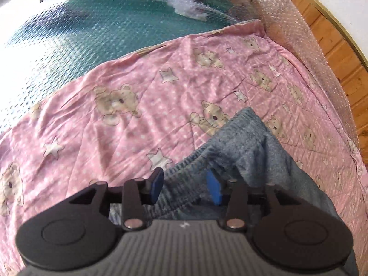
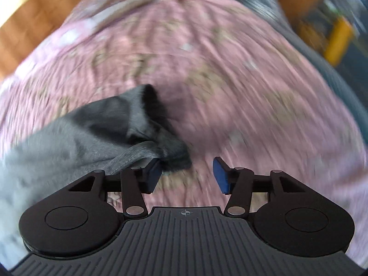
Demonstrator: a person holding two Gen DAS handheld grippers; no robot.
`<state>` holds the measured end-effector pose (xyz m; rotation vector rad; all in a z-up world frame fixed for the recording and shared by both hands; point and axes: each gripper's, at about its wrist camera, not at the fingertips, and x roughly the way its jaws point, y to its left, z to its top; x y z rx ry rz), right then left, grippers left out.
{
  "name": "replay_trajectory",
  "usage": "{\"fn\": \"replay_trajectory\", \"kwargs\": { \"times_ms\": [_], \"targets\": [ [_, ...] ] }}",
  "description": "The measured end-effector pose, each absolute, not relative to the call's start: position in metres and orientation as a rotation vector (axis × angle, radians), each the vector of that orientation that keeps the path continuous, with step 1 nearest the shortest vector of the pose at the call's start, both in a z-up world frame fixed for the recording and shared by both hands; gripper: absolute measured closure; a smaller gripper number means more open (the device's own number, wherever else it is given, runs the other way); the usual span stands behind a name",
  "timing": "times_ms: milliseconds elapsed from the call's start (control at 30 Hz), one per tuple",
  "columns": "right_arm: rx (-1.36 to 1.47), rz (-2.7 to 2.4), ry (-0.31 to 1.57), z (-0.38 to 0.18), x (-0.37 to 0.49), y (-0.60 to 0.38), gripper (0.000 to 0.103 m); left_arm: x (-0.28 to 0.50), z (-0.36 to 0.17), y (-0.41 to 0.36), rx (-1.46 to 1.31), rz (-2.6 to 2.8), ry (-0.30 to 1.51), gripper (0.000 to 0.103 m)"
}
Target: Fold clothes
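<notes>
A grey-blue knit garment lies rumpled on a pink bedsheet printed with bears and stars. In the left wrist view its ribbed waistband runs under my left gripper, whose blue pads stand apart without pressing on the cloth. The right wrist view is blurred. There a bunched end of the grey garment lies at the left, with a fold brushing the left pad. My right gripper is open, with only the pink sheet showing in the gap between its pads.
Beyond the sheet's far edge lies a teal mattress under bubble wrap. Wooden flooring shows past the bed's right side, and wood also at the upper left of the right wrist view. A blurred yellow object stands at the far right.
</notes>
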<state>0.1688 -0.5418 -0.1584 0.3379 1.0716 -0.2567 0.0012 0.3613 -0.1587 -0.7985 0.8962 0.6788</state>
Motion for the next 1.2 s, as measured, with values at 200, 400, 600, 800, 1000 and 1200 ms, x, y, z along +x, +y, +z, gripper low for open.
{"fn": "replay_trajectory", "kwargs": {
  "times_ms": [200,400,600,800,1000,1200],
  "targets": [
    [0.878,-0.317,0.954,-0.169,0.122,-0.566,0.039,-0.028,-0.162,0.353,-1.040,0.662,0.772,0.049],
    [1.059,-0.263,0.945,-0.190,0.124,-0.545,0.027,-0.012,-0.177,0.326,-1.154,0.573,0.738,0.043],
    [1.032,-0.284,0.955,-0.204,0.137,-0.530,0.024,0.014,-0.188,0.308,-1.154,0.545,0.737,0.039],
    [0.961,-0.262,0.943,-0.199,0.161,-0.527,0.098,0.051,-0.178,0.307,-1.048,0.542,0.709,0.083],
    [0.885,-0.216,0.796,-0.140,0.154,-0.531,0.103,0.068,-0.141,0.313,-0.990,0.435,0.703,0.097],
    [0.847,-0.221,0.634,-0.066,0.059,-0.542,0.103,0.027,-0.105,0.323,-0.969,0.312,0.734,0.097]
  ]
}}
